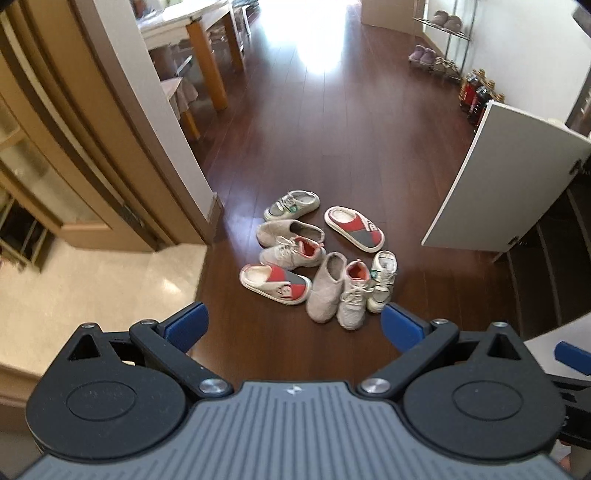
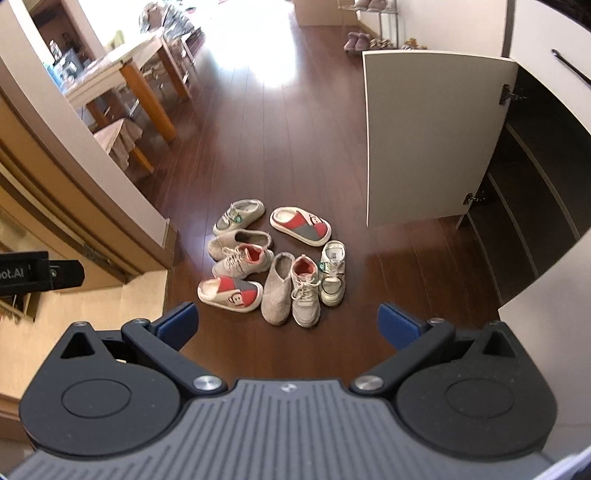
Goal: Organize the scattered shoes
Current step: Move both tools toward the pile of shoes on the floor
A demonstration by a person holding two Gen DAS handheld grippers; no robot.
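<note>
You have eight shoes in a loose cluster on the dark wooden floor (image 1: 332,147), in front of both of your grippers. At the far side lie a pale sneaker with a green tag (image 1: 291,204) and, to its right, a slipper with red and grey panels (image 1: 354,229). Behind the sneaker there is a beige felt slipper (image 1: 290,232), and touching it a grey sneaker with an orange lining (image 1: 291,252). Nearest to you on the left is the second red and grey slipper (image 1: 275,283). Beside it stand three shoes in a row, side by side and touching: another beige felt slipper (image 2: 277,288), another sneaker with orange lining (image 2: 306,293), and a second sneaker with a green tag (image 2: 332,273).

Your left gripper (image 1: 295,325) hangs above the floor with its jaws wide, and nothing is between the blue pads (image 1: 186,325). Your right gripper (image 2: 288,325) is the same: jaws wide, holding nothing.

To the right of the shoes a white cabinet door (image 2: 432,136) stands open, and dark shelves (image 2: 524,177) show inside. Further away against the wall is a wire rack (image 1: 443,33) with more shoes on it, and bottles (image 1: 478,92) stand on the floor near it. On the left there is a wooden door frame (image 1: 122,155), and beyond it a desk (image 2: 122,70) with wooden legs.
</note>
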